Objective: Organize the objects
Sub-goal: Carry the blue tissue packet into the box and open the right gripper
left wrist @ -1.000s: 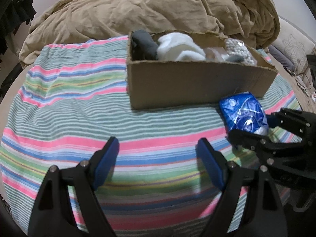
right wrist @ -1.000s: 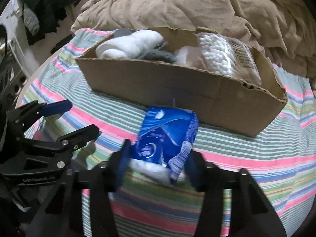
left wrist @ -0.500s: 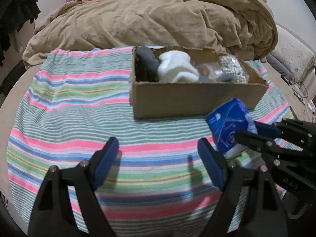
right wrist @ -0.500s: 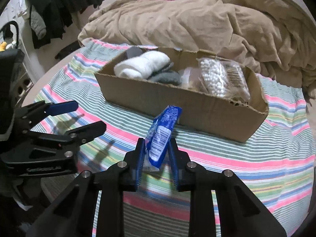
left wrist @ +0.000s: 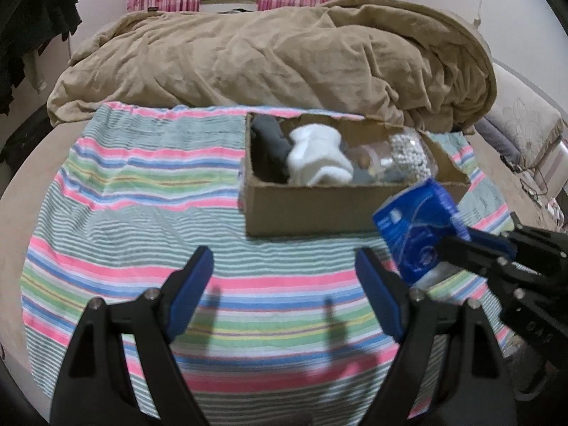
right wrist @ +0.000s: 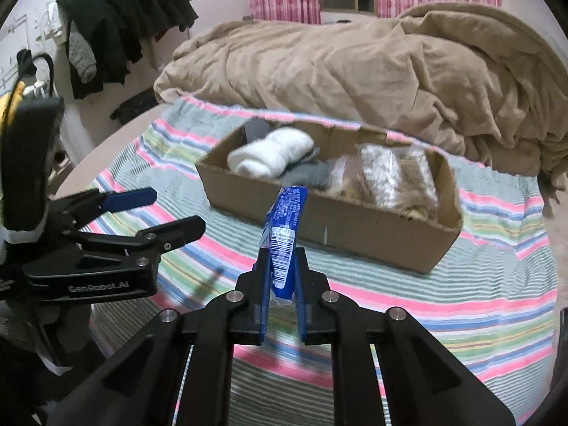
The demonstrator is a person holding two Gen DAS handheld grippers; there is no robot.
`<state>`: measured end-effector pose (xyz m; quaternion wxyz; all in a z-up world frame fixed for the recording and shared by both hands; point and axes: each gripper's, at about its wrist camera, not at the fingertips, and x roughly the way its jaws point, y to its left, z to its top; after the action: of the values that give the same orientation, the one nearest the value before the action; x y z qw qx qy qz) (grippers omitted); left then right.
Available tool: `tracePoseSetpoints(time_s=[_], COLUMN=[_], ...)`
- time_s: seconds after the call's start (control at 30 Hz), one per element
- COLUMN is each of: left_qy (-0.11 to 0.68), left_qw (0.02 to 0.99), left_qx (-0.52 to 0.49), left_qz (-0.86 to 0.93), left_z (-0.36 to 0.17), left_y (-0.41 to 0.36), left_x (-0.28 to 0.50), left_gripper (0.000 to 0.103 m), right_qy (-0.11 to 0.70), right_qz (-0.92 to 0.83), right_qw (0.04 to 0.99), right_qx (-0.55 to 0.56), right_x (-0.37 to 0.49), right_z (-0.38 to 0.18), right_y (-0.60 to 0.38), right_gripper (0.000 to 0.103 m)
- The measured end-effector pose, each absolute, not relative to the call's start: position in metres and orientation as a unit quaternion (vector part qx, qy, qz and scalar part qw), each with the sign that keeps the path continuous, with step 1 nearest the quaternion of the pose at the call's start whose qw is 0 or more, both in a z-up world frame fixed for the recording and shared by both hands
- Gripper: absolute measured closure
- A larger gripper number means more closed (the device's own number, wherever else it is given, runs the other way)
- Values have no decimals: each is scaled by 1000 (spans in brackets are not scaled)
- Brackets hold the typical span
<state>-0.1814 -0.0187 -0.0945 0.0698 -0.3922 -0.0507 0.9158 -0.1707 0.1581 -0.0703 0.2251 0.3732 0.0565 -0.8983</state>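
Note:
My right gripper (right wrist: 280, 266) is shut on a blue tissue packet (right wrist: 284, 227) and holds it upright in the air, in front of the cardboard box (right wrist: 340, 220). The packet (left wrist: 419, 227) and the right gripper (left wrist: 475, 245) also show at the right of the left wrist view. The box (left wrist: 312, 209) holds a white rolled cloth (left wrist: 316, 159), a dark grey roll (left wrist: 269, 142) and a clear bag of white beads (right wrist: 380, 177). My left gripper (left wrist: 284, 277) is open and empty above the striped blanket, left of the packet; it also shows in the right wrist view (right wrist: 156, 209).
The box sits on a striped blanket (left wrist: 142, 213) on a bed. A bulky tan duvet (left wrist: 284, 53) lies heaped behind the box. Dark clothes (right wrist: 117, 28) hang on the wall at the left. A pillow (left wrist: 525, 124) lies at the far right.
My right gripper has closed on the blue packet, turned it upright and lifted it off the blanket. Both grippers have risen and drawn back from the box.

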Motion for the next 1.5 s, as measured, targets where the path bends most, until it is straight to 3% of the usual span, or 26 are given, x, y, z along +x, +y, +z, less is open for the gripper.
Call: tracePoseSetpoints(time_s=[0.6, 1.17, 1.5], left_qy=[-80, -109, -93], left_qw=[91, 85, 91], left_qx=[-350, -384, -397], left_qz=[929, 913, 908], left_z=[-54, -83, -90], left_y=[-9, -16, -11], left_x=[-216, -251, -254], left_gripper=[20, 20, 20], right_qy=[-13, -20, -11], right_qz=[-929, -910, -906], right_qw=[185, 176, 159], right_qx=[319, 374, 392], right_x=[-221, -279, -294], right_z=[-18, -66, -88], right_y=[188, 175, 174], right_gripper=[90, 90, 81])
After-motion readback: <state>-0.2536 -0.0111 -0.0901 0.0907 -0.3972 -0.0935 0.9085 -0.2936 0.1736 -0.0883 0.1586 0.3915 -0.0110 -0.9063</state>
